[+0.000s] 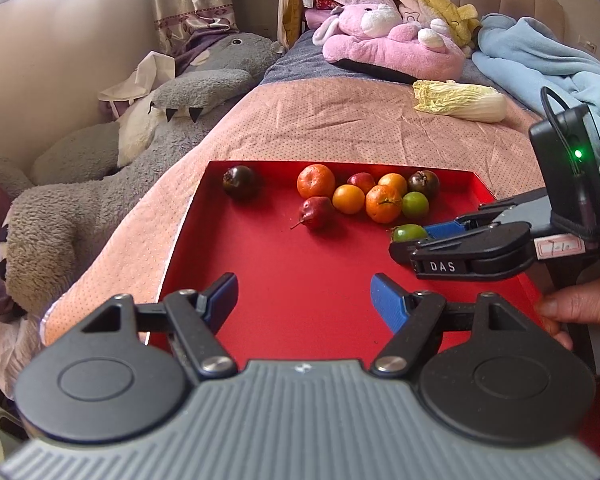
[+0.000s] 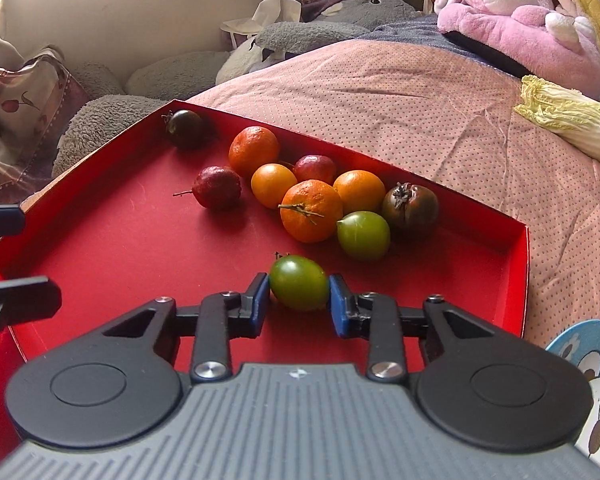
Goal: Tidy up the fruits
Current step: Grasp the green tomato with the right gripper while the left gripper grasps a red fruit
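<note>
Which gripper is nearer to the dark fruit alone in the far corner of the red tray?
Left. The left gripper hangs open, facing the dark fruit; the right gripper is farther, shut on a green fruit.

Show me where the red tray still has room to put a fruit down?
Bare patches of the red tray: the near left half, and the gap between the dark tomato and the red fruit. The far right corner is crowded with oranges.
</note>
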`<state>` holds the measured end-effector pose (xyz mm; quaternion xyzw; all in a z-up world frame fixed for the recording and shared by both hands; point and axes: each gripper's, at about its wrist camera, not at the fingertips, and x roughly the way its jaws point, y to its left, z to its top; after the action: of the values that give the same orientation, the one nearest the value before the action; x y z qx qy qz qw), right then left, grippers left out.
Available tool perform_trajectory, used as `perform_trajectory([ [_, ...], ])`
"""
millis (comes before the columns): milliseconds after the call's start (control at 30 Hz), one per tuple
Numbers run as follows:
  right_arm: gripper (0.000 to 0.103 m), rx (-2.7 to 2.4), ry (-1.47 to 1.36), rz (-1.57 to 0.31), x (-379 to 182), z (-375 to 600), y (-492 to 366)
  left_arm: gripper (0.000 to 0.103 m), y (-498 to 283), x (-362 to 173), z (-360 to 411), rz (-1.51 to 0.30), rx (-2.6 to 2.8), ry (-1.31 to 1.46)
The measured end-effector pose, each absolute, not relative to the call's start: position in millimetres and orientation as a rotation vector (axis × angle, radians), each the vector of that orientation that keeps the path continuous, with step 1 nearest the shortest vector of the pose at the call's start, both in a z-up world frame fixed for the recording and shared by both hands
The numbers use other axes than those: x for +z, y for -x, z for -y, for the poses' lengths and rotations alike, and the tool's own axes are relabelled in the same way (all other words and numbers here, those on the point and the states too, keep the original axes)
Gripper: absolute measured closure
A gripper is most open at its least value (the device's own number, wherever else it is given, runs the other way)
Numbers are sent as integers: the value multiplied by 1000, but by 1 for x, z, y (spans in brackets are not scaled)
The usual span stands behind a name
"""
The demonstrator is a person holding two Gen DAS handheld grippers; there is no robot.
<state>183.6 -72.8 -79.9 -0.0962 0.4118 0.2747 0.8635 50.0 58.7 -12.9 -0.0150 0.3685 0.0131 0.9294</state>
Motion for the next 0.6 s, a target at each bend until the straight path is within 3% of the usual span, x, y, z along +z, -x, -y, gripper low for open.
perform_trajectory([
  [600, 66, 570, 91, -802, -45, 136, -114, 29, -149, -39, -58, -854, 45, 34],
])
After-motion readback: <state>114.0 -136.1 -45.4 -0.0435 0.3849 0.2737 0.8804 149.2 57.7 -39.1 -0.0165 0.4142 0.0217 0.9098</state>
